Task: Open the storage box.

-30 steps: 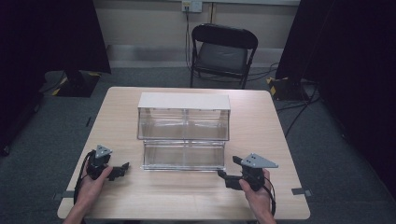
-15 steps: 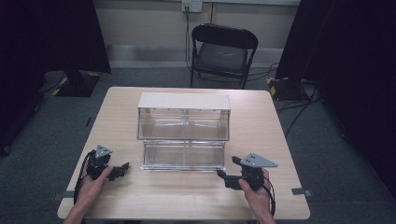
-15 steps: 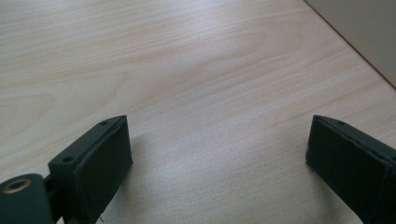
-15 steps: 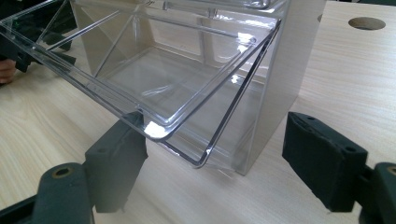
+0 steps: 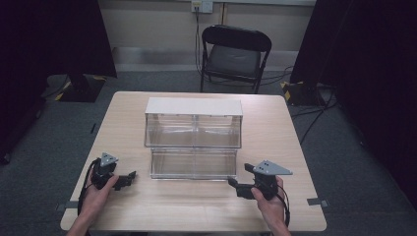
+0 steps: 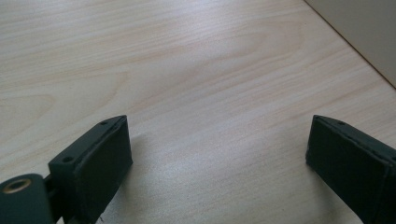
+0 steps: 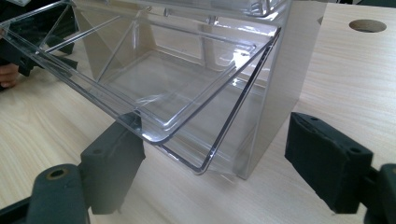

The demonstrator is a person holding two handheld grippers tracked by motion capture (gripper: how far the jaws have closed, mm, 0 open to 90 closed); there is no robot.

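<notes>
A light wooden table (image 5: 275,128) stands on grey carpet (image 5: 44,142). Behind it, a black folding chair (image 5: 233,56) faces the table against a pale wall (image 5: 147,24) with a socket (image 5: 201,6). Dark curtains (image 5: 49,39) hang on both sides, and cables (image 5: 314,110) trail across the floor at right.

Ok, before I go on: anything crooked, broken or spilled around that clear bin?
Nothing stands out. The clear two-tier bin sits square on the table, its walls look intact, and no spill shows. The left gripper and right gripper are open and hold nothing, one to each side of its front.
</notes>
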